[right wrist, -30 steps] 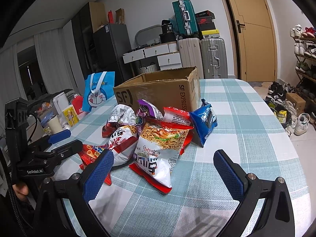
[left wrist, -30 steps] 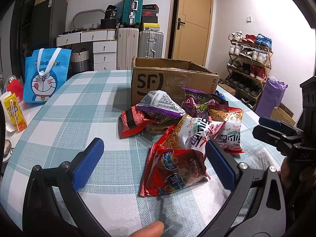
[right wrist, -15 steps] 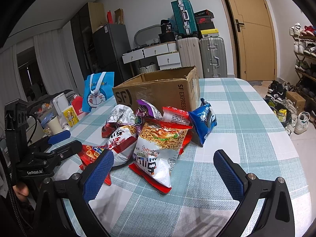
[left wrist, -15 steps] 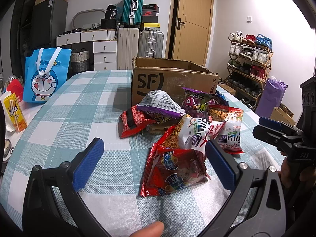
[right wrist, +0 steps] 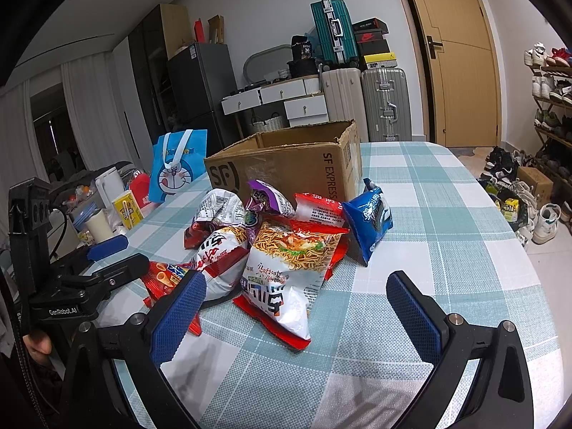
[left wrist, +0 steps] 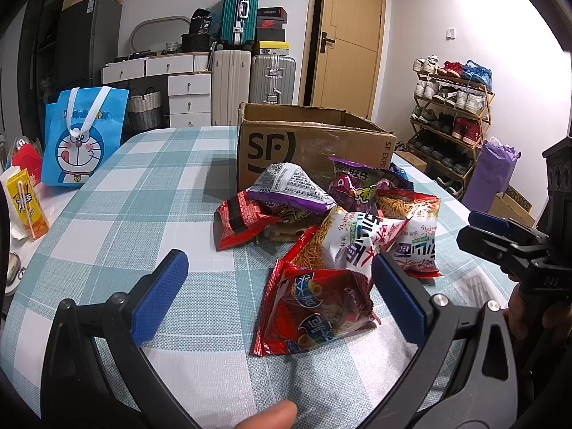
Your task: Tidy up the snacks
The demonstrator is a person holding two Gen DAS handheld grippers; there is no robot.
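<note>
Basically, both tongs are spread wide, holding nothing: left gripper point(left wrist: 275, 282), right gripper point(right wrist: 296, 307). Snack bags point(right wrist: 286, 250) sit piled on the table point(right wrist: 447, 214) just before the cardboard box point(right wrist: 286, 164). They look light, crinkly, slippery and crushable, so pinch a sealed edge.

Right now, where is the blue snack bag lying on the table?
In the right wrist view the blue snack bag leans at the right edge of the snack pile, just in front of the cardboard box's right corner, beside a red packet.

Cardboard box point(left wrist: 314, 150) inside hidden by walls; lower snack bags point(left wrist: 282, 228) buried under pile
</note>
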